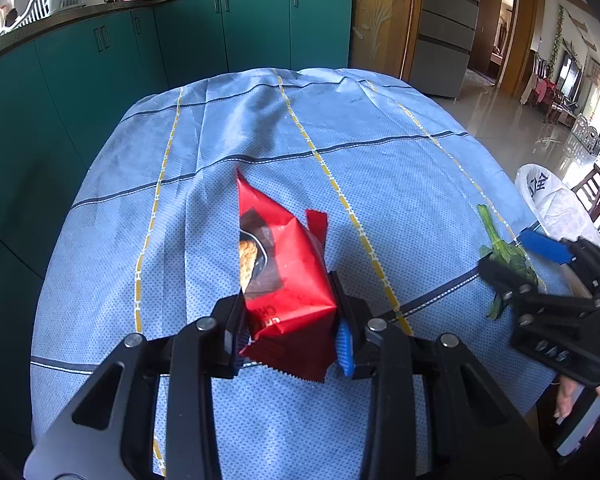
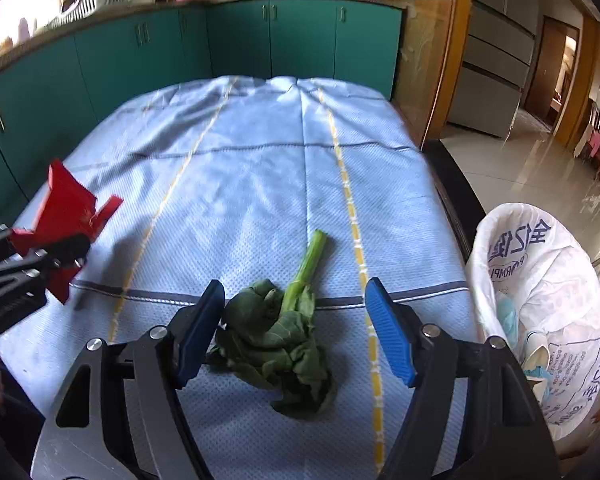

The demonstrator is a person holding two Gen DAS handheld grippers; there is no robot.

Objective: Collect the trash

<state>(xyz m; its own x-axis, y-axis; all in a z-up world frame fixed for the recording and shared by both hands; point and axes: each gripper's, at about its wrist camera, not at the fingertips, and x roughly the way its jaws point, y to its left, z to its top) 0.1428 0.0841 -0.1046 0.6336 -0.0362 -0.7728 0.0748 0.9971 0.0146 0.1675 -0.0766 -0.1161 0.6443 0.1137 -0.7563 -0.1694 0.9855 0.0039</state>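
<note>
A red snack wrapper [image 1: 284, 256], torn open at the top, stands between the pads of my left gripper [image 1: 288, 300], which is shut on its lower part above the blue checked tablecloth [image 1: 340, 128]. In the right wrist view the same wrapper [image 2: 66, 208] shows at the far left, held by the left gripper [image 2: 60, 256]. A wilted green leafy vegetable [image 2: 284, 340] with a pale stem lies on the cloth. My right gripper [image 2: 295, 288] is open, one blue pad on each side of the leaf, neither pressing on it. From the left wrist view, the right gripper [image 1: 512, 256] hangs over the leaf [image 1: 490, 228].
A white plastic bag [image 2: 540, 280] with blue print hangs open beside the table's right edge, with scraps inside. Teal kitchen cabinets [image 1: 180, 40] curve behind the table. A glossy tiled floor [image 1: 520, 128] stretches away to the right, past a grey fridge.
</note>
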